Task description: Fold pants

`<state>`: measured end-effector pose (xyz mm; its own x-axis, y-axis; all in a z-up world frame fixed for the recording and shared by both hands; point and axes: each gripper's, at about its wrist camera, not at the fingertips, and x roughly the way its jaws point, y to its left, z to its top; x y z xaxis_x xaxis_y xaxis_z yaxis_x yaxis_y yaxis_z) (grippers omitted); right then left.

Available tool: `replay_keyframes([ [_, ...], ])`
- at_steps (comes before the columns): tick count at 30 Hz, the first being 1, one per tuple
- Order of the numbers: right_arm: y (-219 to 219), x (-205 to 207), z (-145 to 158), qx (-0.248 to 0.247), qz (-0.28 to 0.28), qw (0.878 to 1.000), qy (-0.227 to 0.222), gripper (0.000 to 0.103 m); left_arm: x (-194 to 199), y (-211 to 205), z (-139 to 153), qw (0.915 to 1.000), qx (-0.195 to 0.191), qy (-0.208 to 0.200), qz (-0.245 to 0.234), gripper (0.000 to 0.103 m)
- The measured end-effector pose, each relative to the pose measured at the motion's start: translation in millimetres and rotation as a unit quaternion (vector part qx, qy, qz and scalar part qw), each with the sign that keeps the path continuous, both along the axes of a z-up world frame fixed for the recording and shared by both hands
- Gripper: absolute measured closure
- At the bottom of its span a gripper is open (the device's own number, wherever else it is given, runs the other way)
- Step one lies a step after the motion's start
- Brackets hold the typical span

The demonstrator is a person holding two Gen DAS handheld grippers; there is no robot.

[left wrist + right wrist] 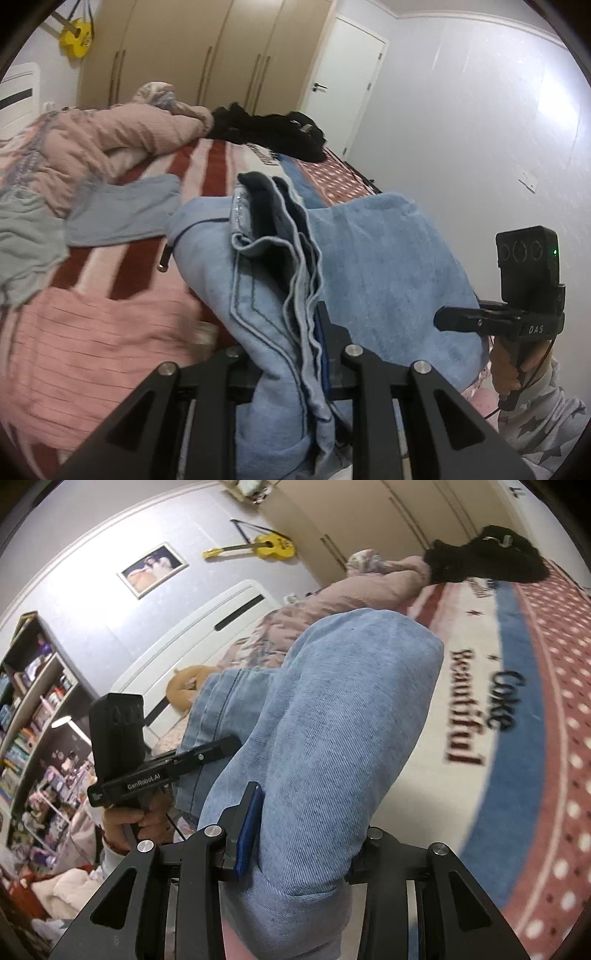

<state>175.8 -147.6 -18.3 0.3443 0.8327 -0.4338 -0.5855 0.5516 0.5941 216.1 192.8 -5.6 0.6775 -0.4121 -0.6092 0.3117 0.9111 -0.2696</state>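
Bed under a red, white and blue printed cover fills the right of the right wrist view and the middle left of the left wrist view. Wardrobe doors line the top of the left wrist frame, a white door beside them at upper centre. A pink quilt lies bunched at the left of that frame, with black clothes heaped at its far end, upper centre. The pants, light blue denim, hang bunched between both tools at the centre of each view, raised above the cover. The left gripper, at bottom centre of its own frame, is clamped on several stacked denim edges. The right gripper, at bottom centre of its frame, is closed on a thick rounded fold of the same pants, its blue pad pressed against the cloth. Grey garments lie flat at the left of the left wrist frame. A yellow guitar hangs on the wall at upper centre of the right wrist frame, a framed picture to its left.
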Motion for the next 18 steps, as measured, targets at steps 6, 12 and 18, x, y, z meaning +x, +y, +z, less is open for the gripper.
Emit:
replay_keyframes([
  [6,79,15,15,0.009,0.033,0.999,0.002,0.072,7,71,18,0.9992,0.015,0.009,0.035,0.087],
  [12,152,31,16,0.012,0.062,0.998,0.009,0.072,13,137,18,0.9977,0.009,0.028,0.061,0.087],
  [18,210,39,2,0.0,0.081,0.996,0.033,0.072,29,192,-5,0.9944,-0.011,0.061,0.086,0.087],
])
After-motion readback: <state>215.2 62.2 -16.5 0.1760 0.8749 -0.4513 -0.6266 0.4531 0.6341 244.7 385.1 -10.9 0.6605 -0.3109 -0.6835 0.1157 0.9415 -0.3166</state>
